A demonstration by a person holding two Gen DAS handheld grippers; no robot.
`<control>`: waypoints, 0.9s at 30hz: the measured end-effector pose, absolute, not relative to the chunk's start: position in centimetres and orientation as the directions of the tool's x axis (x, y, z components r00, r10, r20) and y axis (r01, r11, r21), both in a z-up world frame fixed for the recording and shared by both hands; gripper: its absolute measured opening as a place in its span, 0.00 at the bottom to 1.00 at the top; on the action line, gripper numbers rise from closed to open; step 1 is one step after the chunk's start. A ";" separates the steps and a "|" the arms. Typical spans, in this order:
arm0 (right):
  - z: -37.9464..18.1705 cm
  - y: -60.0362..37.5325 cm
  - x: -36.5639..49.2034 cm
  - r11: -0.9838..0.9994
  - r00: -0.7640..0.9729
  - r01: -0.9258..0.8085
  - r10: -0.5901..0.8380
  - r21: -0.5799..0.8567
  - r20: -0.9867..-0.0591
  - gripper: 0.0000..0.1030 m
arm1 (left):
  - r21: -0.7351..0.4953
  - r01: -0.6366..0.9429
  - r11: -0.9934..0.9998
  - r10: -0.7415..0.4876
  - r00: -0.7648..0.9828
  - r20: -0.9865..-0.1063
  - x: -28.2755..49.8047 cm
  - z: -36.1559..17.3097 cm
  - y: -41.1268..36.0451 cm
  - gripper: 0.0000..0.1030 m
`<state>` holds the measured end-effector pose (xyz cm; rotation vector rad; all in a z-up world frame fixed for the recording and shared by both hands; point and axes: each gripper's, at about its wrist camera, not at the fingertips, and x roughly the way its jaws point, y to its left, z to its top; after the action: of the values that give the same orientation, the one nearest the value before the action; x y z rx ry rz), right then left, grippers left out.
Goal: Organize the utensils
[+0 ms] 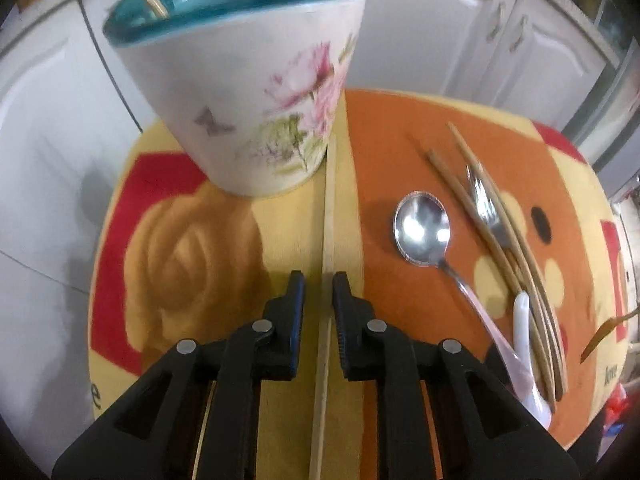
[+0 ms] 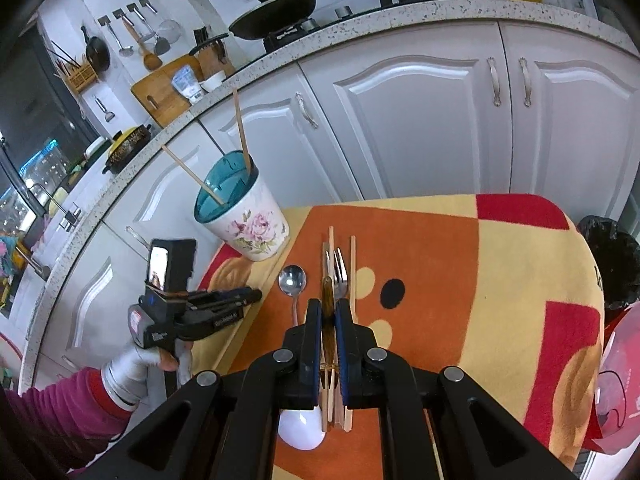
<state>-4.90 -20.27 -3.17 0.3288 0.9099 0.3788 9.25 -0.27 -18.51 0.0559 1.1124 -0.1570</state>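
- Floral holder [image 2: 248, 216] on surface [image 2: 500, 280], far-left corner: two chopsticks [image 2: 242, 128] inside.
- Left claw [image 1: 319, 280]: narrow, straddling a loose chopstick [image 1: 328, 216].
- Right claw [image 2: 329, 312]: clamped on brown handle [image 2: 327, 300] above spoon [image 2: 292, 278], fork [image 2: 341, 276].

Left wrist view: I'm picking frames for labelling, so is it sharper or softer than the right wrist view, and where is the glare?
Left wrist view: motion-softened, the floral holder smeared, glare on the spoon bowl. Right wrist view: crisper, fork readable, cabinets bowed by the fisheye.
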 end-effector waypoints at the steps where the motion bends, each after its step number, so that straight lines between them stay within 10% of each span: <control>1: -3.1 -20.2 -4.8 0.883 0.558 -0.182 0.456 0.433 -0.694 0.06 | -0.049 0.152 0.987 -0.110 0.423 -0.899 9.1 -18.4 -0.1 0.04; 13: -2.9 -18.3 -4.4 0.861 0.545 -0.228 0.499 0.454 -0.674 0.06 | -0.192 0.159 0.968 -0.232 0.288 -0.929 0.0 -17.7 1.7 0.04; 20: -3.3 -18.0 -4.2 0.862 0.536 -0.224 0.499 0.455 -0.681 0.06 | -0.165 0.206 0.965 -0.230 0.351 -0.908 2.6 -16.3 0.9 0.34; 27: -3.2 -18.0 -3.9 0.866 0.537 -0.215 0.491 0.452 -0.686 0.06 | -0.056 0.272 0.961 -0.156 0.359 -0.920 6.9 -18.2 -1.4 0.31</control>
<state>-3.87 -18.05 -3.22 0.3321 0.9137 0.4297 6.91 -1.35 -18.22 0.1122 1.1720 -0.2765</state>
